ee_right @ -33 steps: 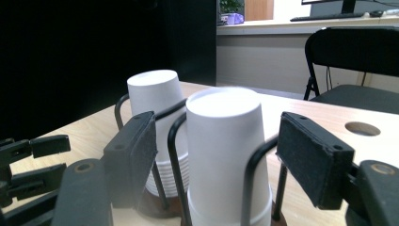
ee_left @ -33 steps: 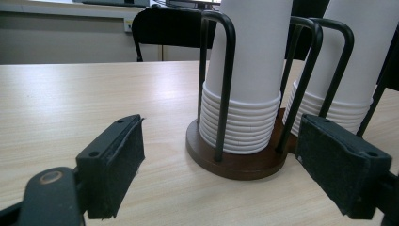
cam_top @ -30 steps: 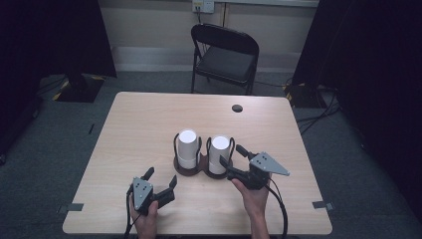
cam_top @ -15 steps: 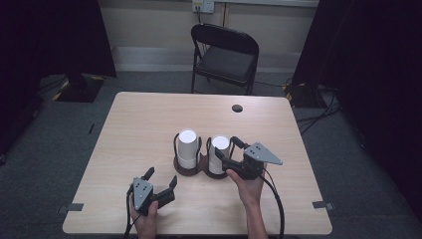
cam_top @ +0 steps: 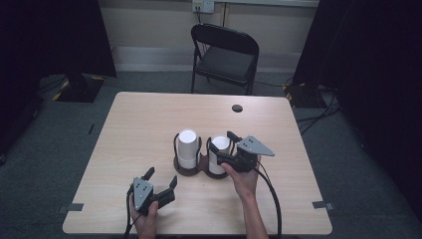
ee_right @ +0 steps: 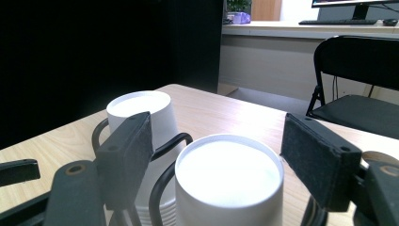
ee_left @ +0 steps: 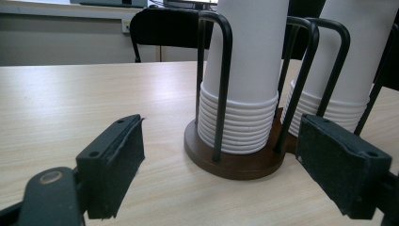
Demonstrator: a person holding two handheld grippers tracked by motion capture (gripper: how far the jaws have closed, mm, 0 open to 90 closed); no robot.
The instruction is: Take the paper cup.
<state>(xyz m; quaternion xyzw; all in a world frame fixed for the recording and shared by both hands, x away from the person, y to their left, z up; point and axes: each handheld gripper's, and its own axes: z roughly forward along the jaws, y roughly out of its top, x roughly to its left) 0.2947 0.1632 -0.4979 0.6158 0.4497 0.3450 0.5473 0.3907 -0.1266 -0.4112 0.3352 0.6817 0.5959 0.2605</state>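
Approach step: right gripper (cam_top: 222,145), jaws spread and just opened, straddles the right cup stack (ee_right: 229,179) without pinching; left gripper (cam_top: 160,179), spread, waits at 7 o'clock. Next, close squarely on the top cup.

The high view is looking down on the whole table (cam_top: 149,124); both gripper views are sitting low, close to the shared cup stacks (ee_left: 244,70).
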